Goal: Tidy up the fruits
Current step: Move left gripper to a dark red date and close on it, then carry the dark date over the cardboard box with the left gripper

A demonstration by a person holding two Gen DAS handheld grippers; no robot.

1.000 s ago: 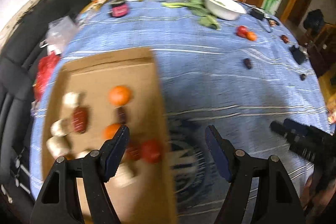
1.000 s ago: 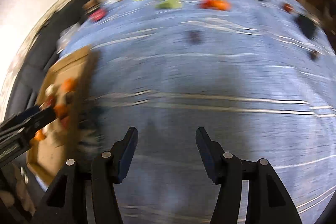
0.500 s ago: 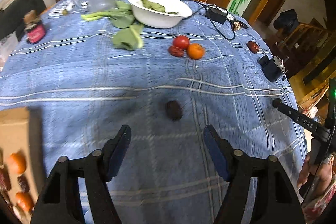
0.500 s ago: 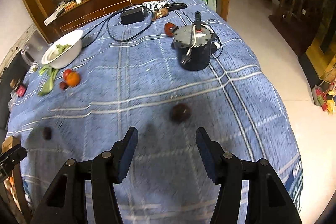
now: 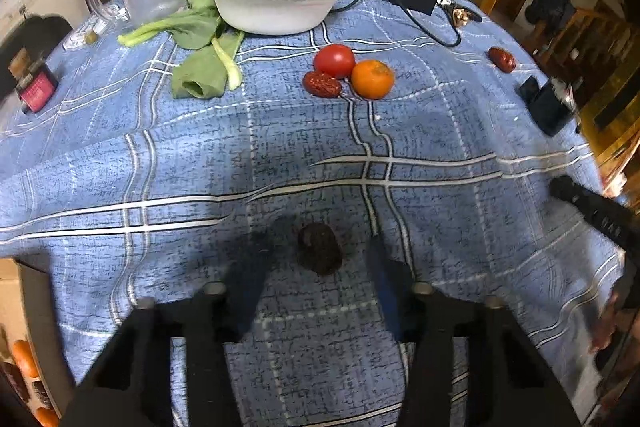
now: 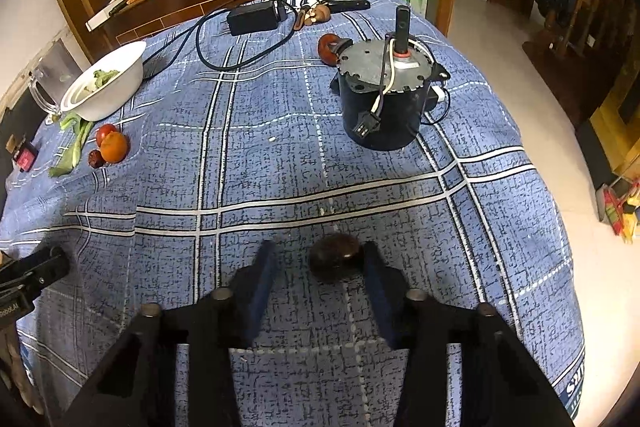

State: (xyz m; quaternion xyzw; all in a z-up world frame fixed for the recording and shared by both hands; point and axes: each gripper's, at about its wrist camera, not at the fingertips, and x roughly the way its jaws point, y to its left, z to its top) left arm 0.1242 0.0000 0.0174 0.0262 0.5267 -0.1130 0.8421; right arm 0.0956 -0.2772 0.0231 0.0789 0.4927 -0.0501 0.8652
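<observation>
Left wrist view, tongs: left gripper (image 5: 316, 259) spread wide, holding nothing; a dark fruit (image 5: 319, 254) lies on the tablecloth (image 5: 160, 147) between its fingers, touching neither.
Left wrist view, loose fruit: one tomato (image 5: 334, 60), one orange (image 5: 372, 79) and one red date (image 5: 321, 84) bunched together; a second red date (image 5: 501, 59) well apart.
Left wrist view, box: cardboard box (image 5: 16, 307) at the left edge, orange pieces inside; count unclear, mostly cut off.
Right wrist view, tongs: right gripper (image 6: 318, 263) open, gripping nothing; another dark fruit (image 6: 335, 257) sits just beside its right finger, possibly touching.
Right wrist view, clutter: one motor (image 6: 384, 99), one white bowl (image 6: 106, 81).
Progress: partly done, judging by the box; six fruits counted outside it.
</observation>
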